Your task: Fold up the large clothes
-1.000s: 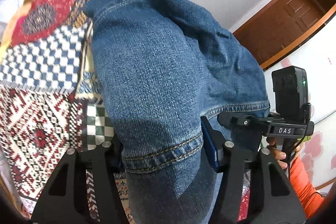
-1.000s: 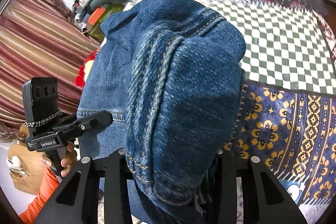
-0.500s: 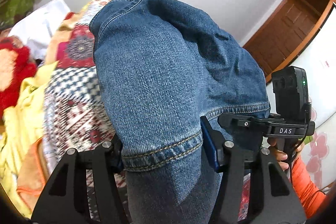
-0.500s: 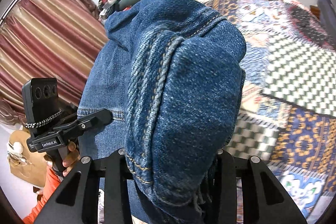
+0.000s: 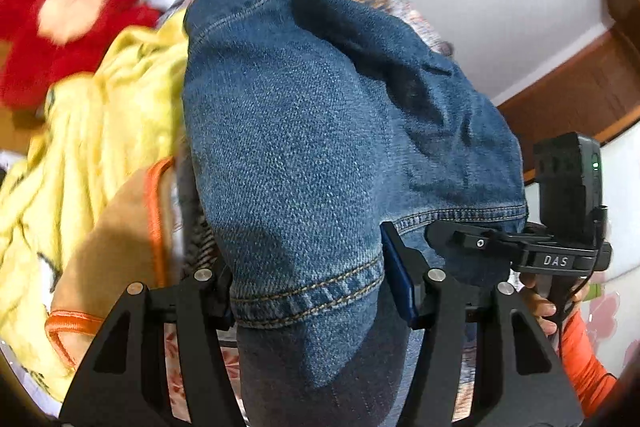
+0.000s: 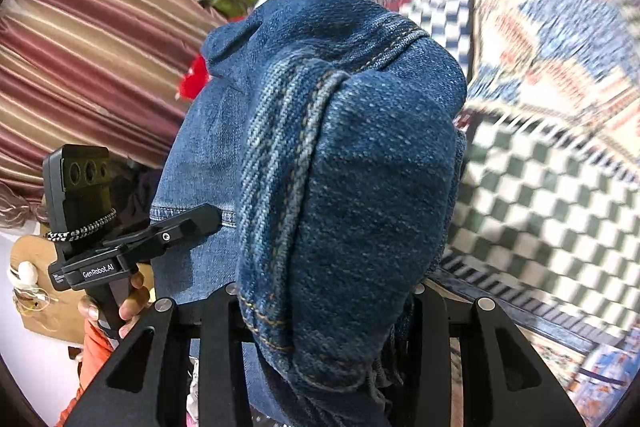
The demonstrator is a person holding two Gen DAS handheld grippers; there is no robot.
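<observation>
Filling both wrist views, the blue jeans [image 5: 320, 155] hang bunched between the two tools, lifted above the patterned bedspread [image 6: 552, 75]. The left gripper [image 5: 316, 283] is clamped on a hemmed edge of the denim, its fingers pressed against the fabric on either side. The right gripper [image 6: 324, 291] is likewise closed on a thick fold with a heavy double-stitched seam. Only the left wrist view shows the yellow cloth [image 5: 100, 115] and a red plush item [image 5: 72, 27] heaped at far left, plus a wooden door frame [image 5: 580, 87] at right. Only the right wrist view shows the striped curtain [image 6: 92, 67] at left and the green-and-white checked patch of the bedspread at right. Each view catches the opposite tool at its edge, held in a hand with an orange sleeve.
</observation>
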